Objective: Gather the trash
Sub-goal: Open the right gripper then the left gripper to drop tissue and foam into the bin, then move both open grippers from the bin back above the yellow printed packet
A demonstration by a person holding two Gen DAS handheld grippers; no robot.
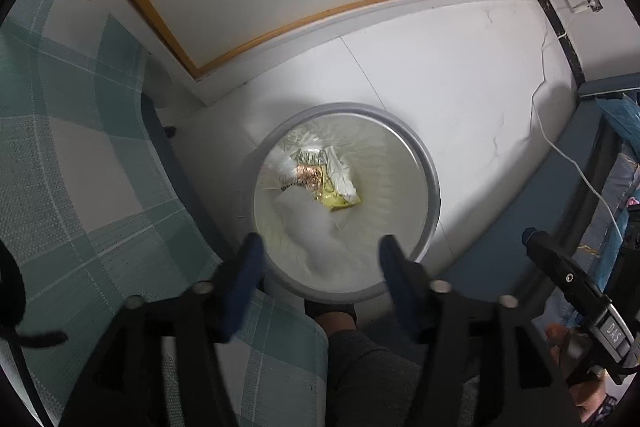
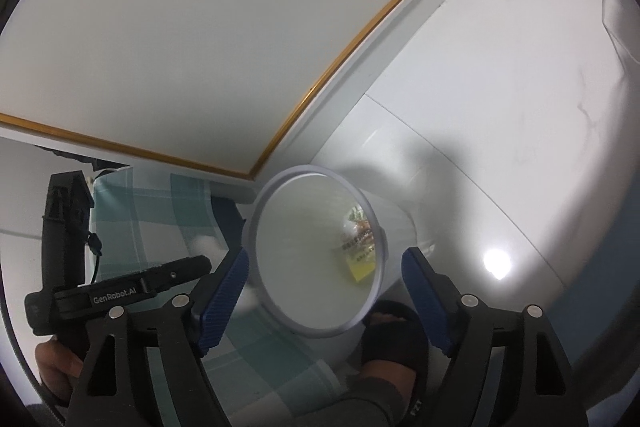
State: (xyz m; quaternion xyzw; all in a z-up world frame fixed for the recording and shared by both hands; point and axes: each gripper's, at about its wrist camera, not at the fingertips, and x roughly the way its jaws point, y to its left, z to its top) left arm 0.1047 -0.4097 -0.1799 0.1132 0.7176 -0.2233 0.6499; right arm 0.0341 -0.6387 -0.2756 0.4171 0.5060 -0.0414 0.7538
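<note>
The bin [image 1: 347,199] is seen from straight above, standing on the white floor [image 1: 460,75], and it serves as the landmark here. The left tool [image 1: 322,251] is held directly over the bin's near rim, pointing down into it, its blue fingers [image 1: 250,259] spread apart with nothing pressed between them. A white blurred wad [image 1: 316,239], judged to be tissue, is seen just below those fingers, inside the bin's mouth, apparently dropping. Deeper in the bin, wrappers [image 1: 324,179] are piled against the far side: a yellow one, a coppery one and some crumpled white paper.

The right tool [image 2: 324,269] is aimed at the bin from the other side, tilted downward; its jaws are also released and empty, the bin's rim [image 2: 256,227] framed between them. Small white blurs [image 2: 206,245] are caught beside the bin's rim, over the checked cloth [image 2: 160,227]; whether they are falling scraps cannot be told.

The step in hand is judged to be the drop: trash is being let go into the bin. Next, both tools are to be drawn back from the bin and turned toward whatever litter is left; none is visible in these views, so a search is called for first.
</note>
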